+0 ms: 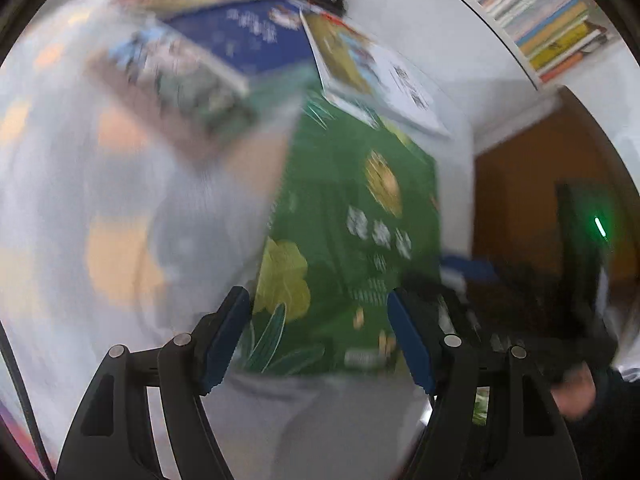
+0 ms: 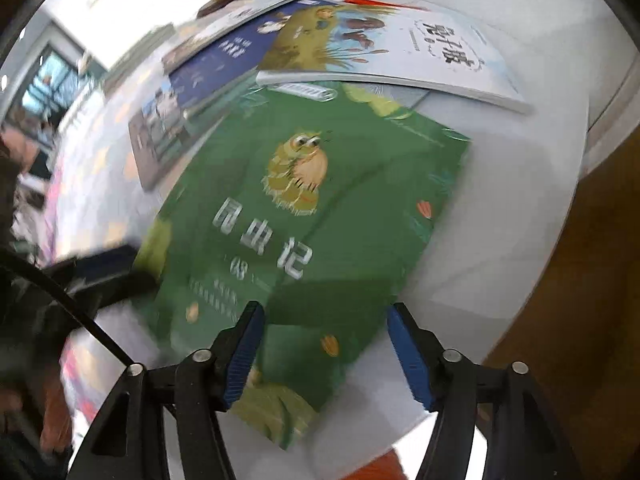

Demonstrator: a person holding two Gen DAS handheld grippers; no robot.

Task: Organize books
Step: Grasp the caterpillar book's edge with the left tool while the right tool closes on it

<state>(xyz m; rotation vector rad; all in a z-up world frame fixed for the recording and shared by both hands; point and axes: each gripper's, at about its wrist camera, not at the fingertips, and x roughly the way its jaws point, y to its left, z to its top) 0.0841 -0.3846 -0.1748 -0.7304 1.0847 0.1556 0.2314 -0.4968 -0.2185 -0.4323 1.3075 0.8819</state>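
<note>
Both grippers, left gripper (image 1: 318, 336) and right gripper (image 2: 324, 344), hang jaws apart over the green book (image 2: 312, 216), probably poised to lift its near edge.

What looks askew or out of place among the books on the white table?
The books lie in a loose, crooked pile: the white-and-yellow picture book overlaps the top edge of the large green insect book, beside a skewed dark blue book. Nothing looks damaged.
</note>
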